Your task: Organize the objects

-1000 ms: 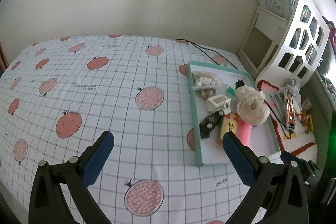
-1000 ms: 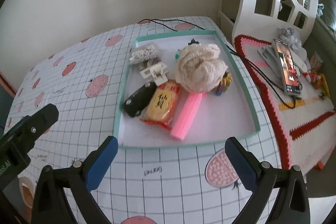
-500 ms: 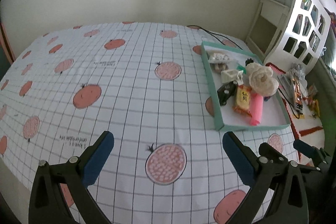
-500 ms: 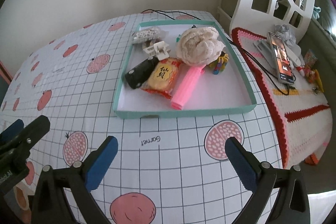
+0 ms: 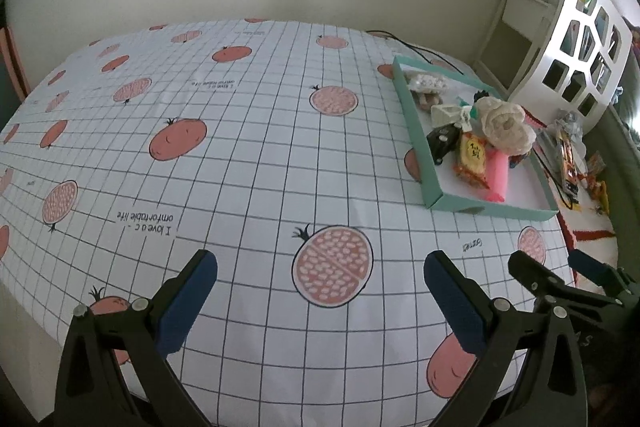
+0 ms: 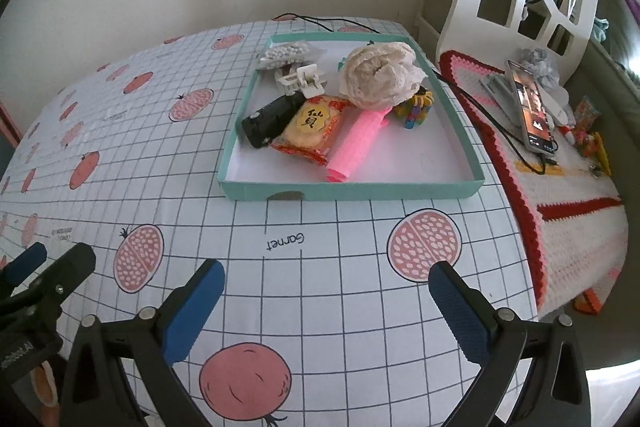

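Two grippers, both spread wide and empty: left gripper (image 5: pixel 320 297) above the checked tablecloth (image 5: pixel 256 155), right gripper (image 6: pixel 326 301) above the same cloth nearer the tray (image 6: pixel 352 189). Beyond the right fingers, well apart: teal tray holding a black case (image 6: pixel 272 121), snack packet (image 6: pixel 314 127), pink roll (image 6: pixel 358 147), cream cloth bundle (image 6: pixel 378 75), white clip (image 6: pixel 302 79), bag of beads (image 6: pixel 286 53), small colourful toy (image 6: pixel 414 107). Further right, off the tray: phone (image 6: pixel 530 107) on a crocheted mat (image 6: pixel 568 183).
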